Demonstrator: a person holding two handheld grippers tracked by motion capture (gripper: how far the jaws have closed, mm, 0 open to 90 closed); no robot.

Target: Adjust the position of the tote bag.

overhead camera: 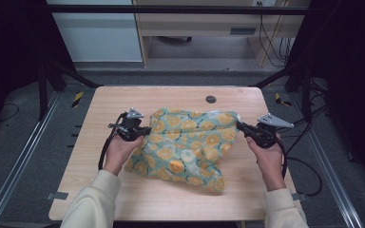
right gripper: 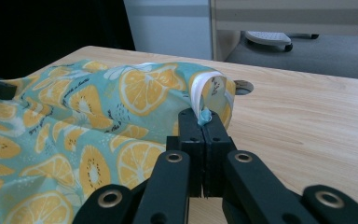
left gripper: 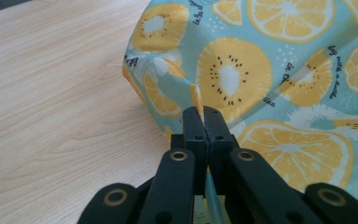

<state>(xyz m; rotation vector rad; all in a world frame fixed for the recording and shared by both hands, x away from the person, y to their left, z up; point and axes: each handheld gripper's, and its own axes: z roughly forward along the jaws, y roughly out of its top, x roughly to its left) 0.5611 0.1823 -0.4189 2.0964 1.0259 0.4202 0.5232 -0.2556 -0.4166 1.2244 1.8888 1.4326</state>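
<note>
High view: L gripper [overhead camera: 145, 130] & R gripper [overhead camera: 241, 126] both clamped on fruit-print cloth [overhead camera: 185, 147] edges (thin bite, prob.); uneven pull could slip the hem.

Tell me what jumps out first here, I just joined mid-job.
The teal cloth printed with orange citrus slices, lying rumpled mid-table. The left tool is clamped on a fold at its left edge, and the right tool pinches the white-hemmed corner at its right, near the table's round hole.
</note>
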